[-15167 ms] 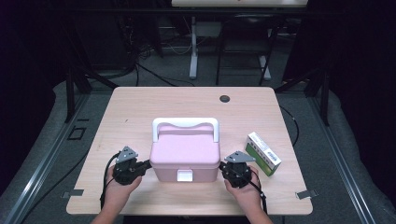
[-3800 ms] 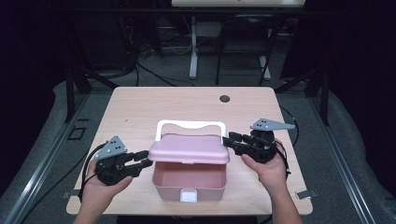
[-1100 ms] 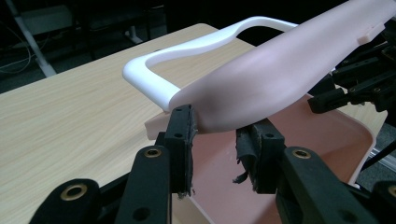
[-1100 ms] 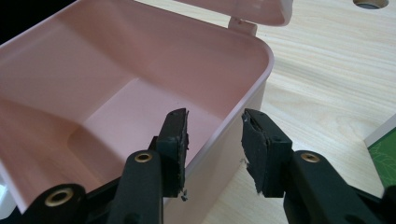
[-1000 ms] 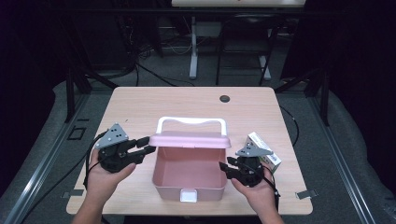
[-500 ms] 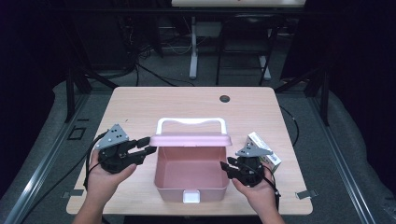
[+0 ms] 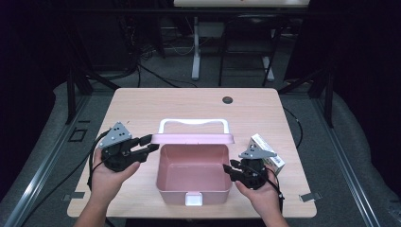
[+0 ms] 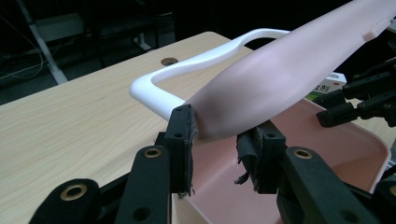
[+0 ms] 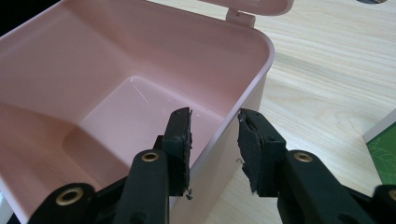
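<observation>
right gripper (image 7: 231,169) jaws narrower astride box wall (image 7: 226,171)

The pink plastic box (image 7: 194,176), shut fifteen seconds ago, now stands open, its pink lid (image 7: 192,138) raised upright at the back with the white handle (image 7: 194,124) behind it. The left gripper (image 7: 147,144) has left the box's front corner and now sits at the lid's left end, which lies between its fingers (image 8: 182,140). The right gripper (image 7: 228,171), up at the lid's right end nearly four seconds ago, has come down to the box's right wall, straddling the rim, and its jaws have just been closing slightly.
</observation>
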